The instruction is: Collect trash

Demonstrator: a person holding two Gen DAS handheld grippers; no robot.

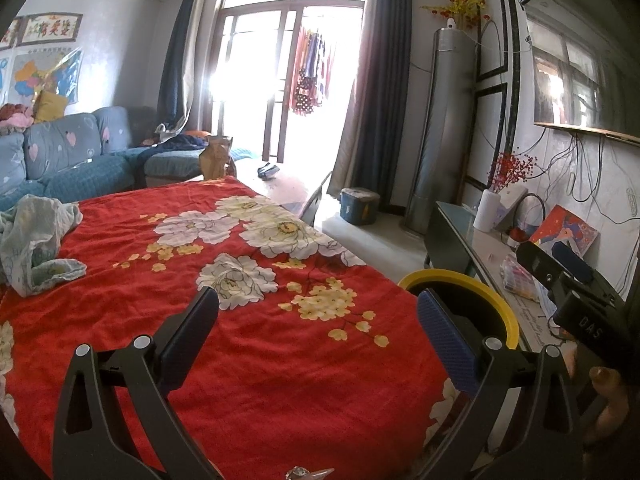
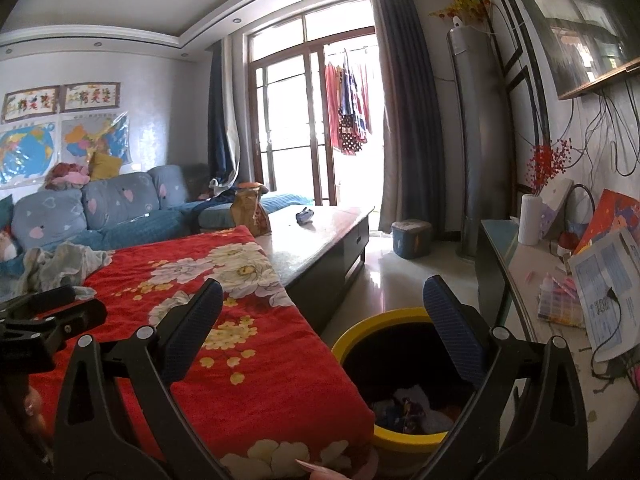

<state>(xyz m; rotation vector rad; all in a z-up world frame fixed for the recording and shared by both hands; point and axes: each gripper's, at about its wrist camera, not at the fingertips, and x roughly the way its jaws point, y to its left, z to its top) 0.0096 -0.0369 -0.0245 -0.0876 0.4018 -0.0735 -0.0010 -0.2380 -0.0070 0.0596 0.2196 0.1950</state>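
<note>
Left tool [image 1: 318, 308] spread wide open, holding nothing, touching nothing, hanging above a red cloth with big white and yellow flowers [image 1: 248, 320] laid over the counter. One blue ridged pad [image 1: 448, 340] seen in front of the round bin with a yellow rim and a dark inside [image 1: 500, 292], set on the floor just beside the cloth's right edge. Right tool [image 2: 323, 302] also spread wide open and empty, with its left finger over the red cloth [image 2: 248, 360] and its right finger over the mouth of the yellow-rimmed bin [image 2: 348, 340]. Down in the bin, a small heap of crumpled trash, white, blue and dark bits [image 2: 416, 408]. Far left on the red cloth, a crumpled pale blue-green rag [image 1: 36, 240], well apart from both tools. Past the cloth, on the bare shiny part of the counter [image 2: 320, 236], a brown paper bag [image 2: 248, 208] standing up and a small blue thing [image 2: 304, 215] lying flat. Part of the other black tool visible at the edge of each view.
</note>
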